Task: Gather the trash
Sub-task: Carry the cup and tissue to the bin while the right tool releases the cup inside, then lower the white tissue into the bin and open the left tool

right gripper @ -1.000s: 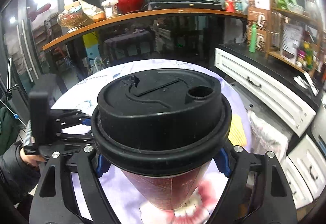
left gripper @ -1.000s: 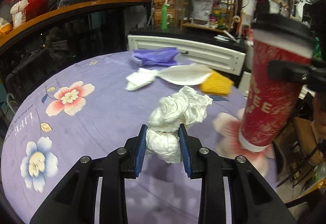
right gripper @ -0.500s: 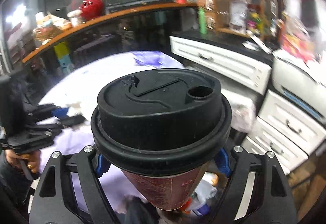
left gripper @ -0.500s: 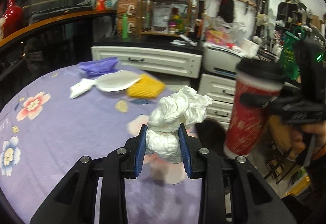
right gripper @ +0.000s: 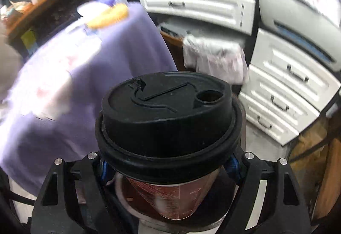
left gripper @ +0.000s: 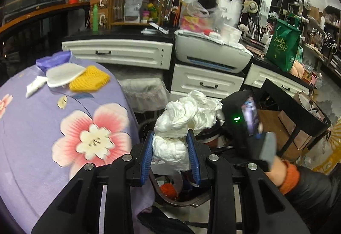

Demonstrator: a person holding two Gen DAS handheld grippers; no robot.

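Left gripper (left gripper: 170, 157) clamps crumpled white tissue (left gripper: 183, 119); right gripper (right gripper: 169, 166) grips red paper cup (right gripper: 170, 197), black domed lid (right gripper: 168, 110); bin (left gripper: 170, 193) below, seemingly, mostly hidden.

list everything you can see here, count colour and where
crumpled tissue: 1, white, clamped in the left gripper
coffee cup: 1, red with black lid, in the right gripper above the bin
trash bin: 1, dark rim, on the floor below both grippers
tablecloth: 1, purple with flowers, on the table
yellow mesh item: 1, table's far edge
white pad: 1, beside the yellow item
printer: 1, grey-white, on the drawers
green bag: 1, counter at right
left gripper: black, blue pads
right gripper: black, blue pads
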